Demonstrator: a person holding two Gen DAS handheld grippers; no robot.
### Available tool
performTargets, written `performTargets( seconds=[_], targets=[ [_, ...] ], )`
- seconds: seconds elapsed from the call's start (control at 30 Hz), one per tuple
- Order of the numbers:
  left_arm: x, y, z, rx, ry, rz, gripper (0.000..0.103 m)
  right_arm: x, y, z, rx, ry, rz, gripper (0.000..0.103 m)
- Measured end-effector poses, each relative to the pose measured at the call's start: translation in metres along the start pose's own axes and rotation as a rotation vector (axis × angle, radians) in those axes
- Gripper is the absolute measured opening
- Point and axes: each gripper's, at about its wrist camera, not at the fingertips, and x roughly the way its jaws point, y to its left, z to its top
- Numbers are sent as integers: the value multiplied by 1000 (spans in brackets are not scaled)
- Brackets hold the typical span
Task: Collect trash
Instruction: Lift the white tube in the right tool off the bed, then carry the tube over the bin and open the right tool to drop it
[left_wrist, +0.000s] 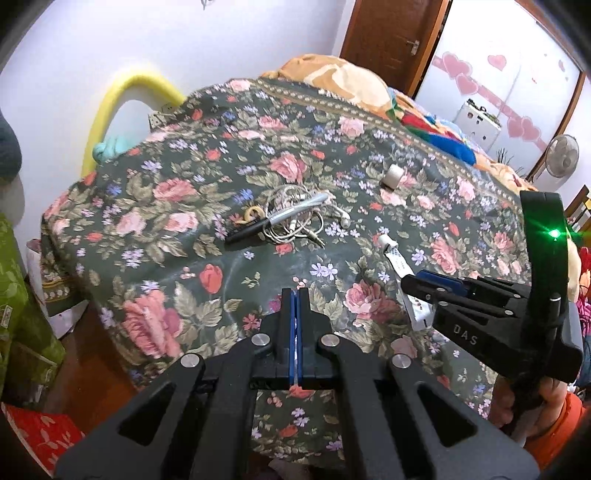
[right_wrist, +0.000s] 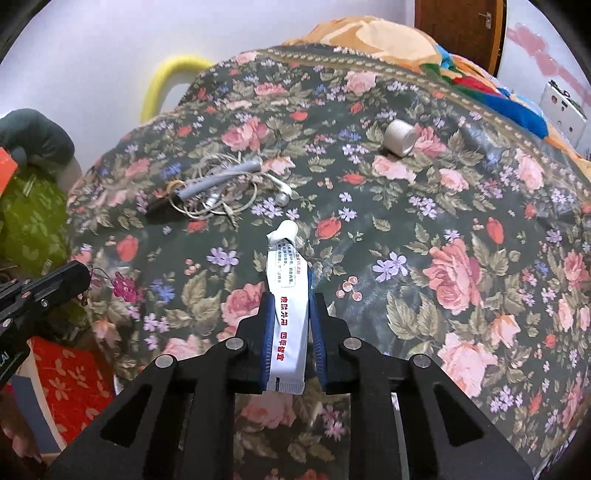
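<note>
Right wrist view shows the right gripper (right_wrist: 293, 325) clamped on the squeezed white ointment tube (right_wrist: 287, 295) above the floral bedspread (right_wrist: 461, 240), the left gripper (left_wrist: 295, 325) shut empty, so carrying it to a bin seems next.

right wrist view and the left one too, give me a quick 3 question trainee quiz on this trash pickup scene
1. True or false: the right gripper has the white tube between its pads.
2. Multiple choice: what lies on the tangled earphones? A) a spoon B) a grey marker pen C) a toothbrush
3. Short answer: how do the left gripper pads stand, and is anything between them?

Key
1. True: the tube runs lengthwise between the blue pads, cap end pointing away.
2. B.
3. Shut together with nothing between them, above the floral bedspread.
</note>
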Motion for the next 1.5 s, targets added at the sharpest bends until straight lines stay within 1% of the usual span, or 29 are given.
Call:
performTargets(
  seconds=[0.17,0.33,0.6,0.8,0.87,1.0,1.13,1.3,1.5],
  targets=[
    [-31,10,-3,-13,-35,10,0,-26,17,3,-30,-38,3,17],
    [-61,24,-12,-26,-64,36,0,-55,46,2,-59,-86,34,17],
    [-106,59,-38,-69,-92,79,0,-84,115,-13,-139,-113,103,17],
    [-132,97,-64,-116,-77,124,0,-90,166,-31,-199,-102,147,17],
    [-140,112,-75,-136,-67,143,0,-89,185,-39,-223,-91,164,17],
    [-152,139,-94,-177,-54,153,0,-83,214,-52,-256,-63,191,17],
    [-154,164,-114,-200,-26,179,0,-73,243,-66,-294,-23,212,17],
    [-144,190,-139,-244,20,182,0,-48,270,-79,-315,57,243,17],
    [-114,220,-169,-307,105,174,0,-9,295,-94,-353,177,255,18]
  ],
)
